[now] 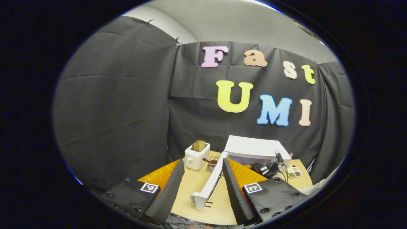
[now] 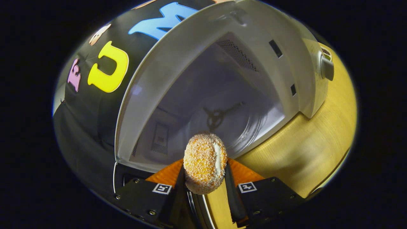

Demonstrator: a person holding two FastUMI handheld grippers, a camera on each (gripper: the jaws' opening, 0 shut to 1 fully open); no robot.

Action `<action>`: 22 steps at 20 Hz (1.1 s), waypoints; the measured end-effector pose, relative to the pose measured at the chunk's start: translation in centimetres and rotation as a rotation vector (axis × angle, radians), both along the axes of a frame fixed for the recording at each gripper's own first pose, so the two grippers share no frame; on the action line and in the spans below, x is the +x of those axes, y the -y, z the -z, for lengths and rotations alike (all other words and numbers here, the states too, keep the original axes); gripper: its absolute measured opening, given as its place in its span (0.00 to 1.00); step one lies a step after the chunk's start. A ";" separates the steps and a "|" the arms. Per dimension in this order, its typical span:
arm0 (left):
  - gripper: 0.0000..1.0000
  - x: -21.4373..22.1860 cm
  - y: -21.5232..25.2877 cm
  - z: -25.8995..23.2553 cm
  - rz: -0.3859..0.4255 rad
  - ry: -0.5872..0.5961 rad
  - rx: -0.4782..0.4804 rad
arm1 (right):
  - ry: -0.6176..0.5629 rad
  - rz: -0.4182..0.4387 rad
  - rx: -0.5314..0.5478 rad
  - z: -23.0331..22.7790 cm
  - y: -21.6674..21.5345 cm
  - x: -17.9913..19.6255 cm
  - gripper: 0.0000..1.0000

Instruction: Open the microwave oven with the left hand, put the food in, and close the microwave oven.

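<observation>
- The microwave oven (image 1: 254, 149) stood on the wooden surface (image 1: 197, 184), its door (image 1: 210, 184) swung wide open toward the camera of the left gripper view.
- The left hand-held gripper (image 1: 202, 187) hung in front of the microwave oven with its fingers spread apart, gripping nothing; the door's free edge showed between them, farther off.
- A white toaster (image 1: 196, 156) with bread in its slot sat to the left of the microwave oven.
- The right hand-held gripper (image 2: 205, 178) was clamped on the food (image 2: 205, 167), a round crumb-coated roll with a cream line, both fingers pressing its sides.
- The food was held just in front of the microwave oven's open cavity (image 2: 216, 108), at its lower front edge.
- Inside the microwave oven, the turntable plate (image 2: 238, 127) lay bare.
</observation>
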State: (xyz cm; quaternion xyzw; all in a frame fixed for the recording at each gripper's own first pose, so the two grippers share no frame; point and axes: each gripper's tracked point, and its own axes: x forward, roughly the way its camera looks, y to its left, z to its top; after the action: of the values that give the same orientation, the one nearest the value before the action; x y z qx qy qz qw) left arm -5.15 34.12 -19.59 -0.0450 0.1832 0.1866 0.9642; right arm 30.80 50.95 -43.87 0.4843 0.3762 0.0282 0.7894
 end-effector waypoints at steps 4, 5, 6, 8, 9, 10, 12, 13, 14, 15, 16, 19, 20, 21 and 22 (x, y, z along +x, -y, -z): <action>0.82 -0.5 -0.5 0.5 0.003 -0.053 0.028 | 0.029 0.151 -0.007 0.6 0.1 3.4 0.60; 0.82 -0.8 -0.6 0.9 0.001 -0.072 0.034 | 0.027 0.196 -0.018 1.1 0.4 4.3 0.60; 0.82 -1.2 -1.0 1.5 -0.001 -0.092 0.035 | 0.021 0.235 -0.040 2.0 0.8 5.0 0.60; 0.82 -1.7 -1.5 1.5 -0.013 -0.110 0.038 | 0.040 0.313 -0.054 2.7 1.2 6.4 0.63; 0.82 -1.9 -1.6 1.7 -0.013 -0.120 0.038 | 0.040 0.350 -0.077 3.2 1.8 7.2 0.63; 0.82 -2.3 -1.6 2.1 -0.013 -0.137 0.040 | 0.037 0.384 -0.097 3.6 2.4 7.7 0.65; 0.82 -2.5 -2.0 2.5 -0.010 -0.160 0.043 | 0.048 0.431 -0.087 4.1 2.0 8.9 0.65; 0.82 -2.6 -1.9 2.9 -0.008 -0.166 0.040 | 0.080 0.447 -0.074 4.0 1.8 9.9 0.65; 0.82 -2.6 -1.9 3.0 -0.008 -0.170 0.036 | 0.109 0.451 -0.078 4.0 1.5 10.5 0.65; 0.82 -2.6 -1.7 3.1 -0.004 -0.173 0.030 | 0.114 0.452 -0.099 4.0 1.4 10.5 0.65; 0.82 -2.6 -1.6 3.2 0.002 -0.175 0.031 | 0.129 0.452 -0.100 3.8 1.5 10.6 0.70; 0.82 -2.3 -1.2 3.1 0.027 -0.175 0.039 | 0.191 0.456 -0.036 2.9 0.8 11.4 0.78; 0.87 -2.1 -1.2 2.9 0.033 -0.167 0.042 | 0.175 0.442 -0.034 3.0 0.9 11.0 0.79; 0.82 -1.9 -1.2 2.9 0.036 -0.162 0.039 | 0.166 0.427 -0.028 3.0 0.8 10.7 0.79; 0.82 -1.7 -1.0 2.6 0.041 -0.149 0.034 | 0.180 0.401 -0.011 2.3 0.5 10.3 0.81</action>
State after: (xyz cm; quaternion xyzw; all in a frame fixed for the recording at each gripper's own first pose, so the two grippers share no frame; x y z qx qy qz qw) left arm -6.84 35.13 -22.16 -0.0110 0.2523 0.1725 0.9521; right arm 41.08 50.47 -46.19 0.5408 0.2003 -0.0883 0.8122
